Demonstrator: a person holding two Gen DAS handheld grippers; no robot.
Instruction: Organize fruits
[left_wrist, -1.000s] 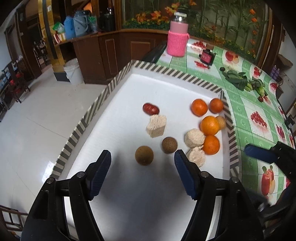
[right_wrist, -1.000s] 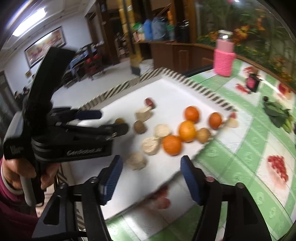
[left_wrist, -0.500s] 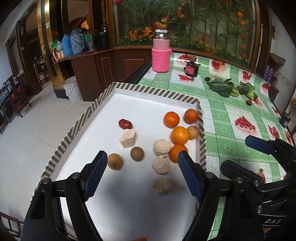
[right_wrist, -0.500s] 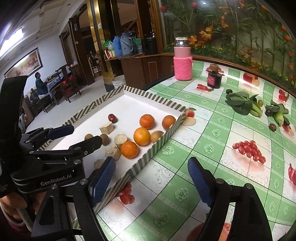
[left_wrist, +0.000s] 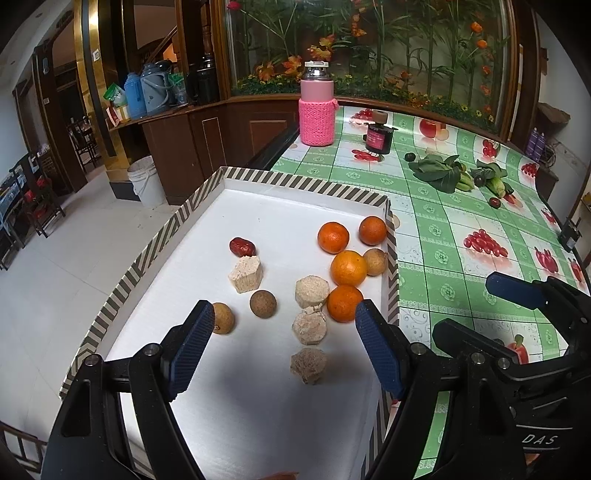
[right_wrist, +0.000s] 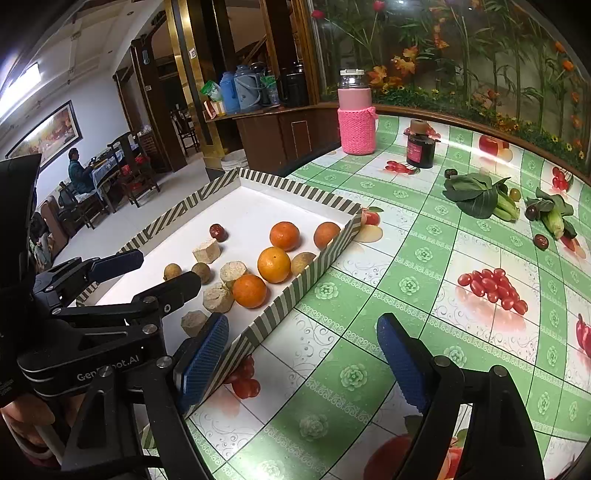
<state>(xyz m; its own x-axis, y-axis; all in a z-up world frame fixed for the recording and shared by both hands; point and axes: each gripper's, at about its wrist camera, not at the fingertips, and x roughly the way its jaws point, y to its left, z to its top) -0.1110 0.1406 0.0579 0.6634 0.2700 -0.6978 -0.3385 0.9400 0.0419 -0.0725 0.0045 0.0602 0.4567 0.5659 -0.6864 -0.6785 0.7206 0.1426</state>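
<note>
A white tray (left_wrist: 147, 254) with a striped rim holds several oranges (left_wrist: 348, 267), three brown longans (left_wrist: 263, 303), a red date (left_wrist: 242, 246) and several beige hexagonal blocks (left_wrist: 245, 273). My left gripper (left_wrist: 282, 317) hovers open over the tray's near end, with nothing between its blue pads. The nearest beige block (left_wrist: 308, 365) lies just below and between them. My right gripper (right_wrist: 303, 328) stands open above the green tablecloth, just right of the tray's rim (right_wrist: 306, 280), and it holds nothing. The oranges (right_wrist: 273, 264) sit against that rim.
On the tablecloth beyond the tray stand a pink-sleeved bottle (right_wrist: 356, 118) and a dark jar (right_wrist: 421, 147). Leafy greens (right_wrist: 474, 195), corn (right_wrist: 556, 221) and loose dark fruits (right_wrist: 541, 242) lie at the far right. The floor drops away left of the tray. A person (right_wrist: 79, 171) sits far off.
Both grippers have drawn back from the fruit and their jaws stand wider. The right wrist view has swung from over the tray to the tablecloth beside it.
</note>
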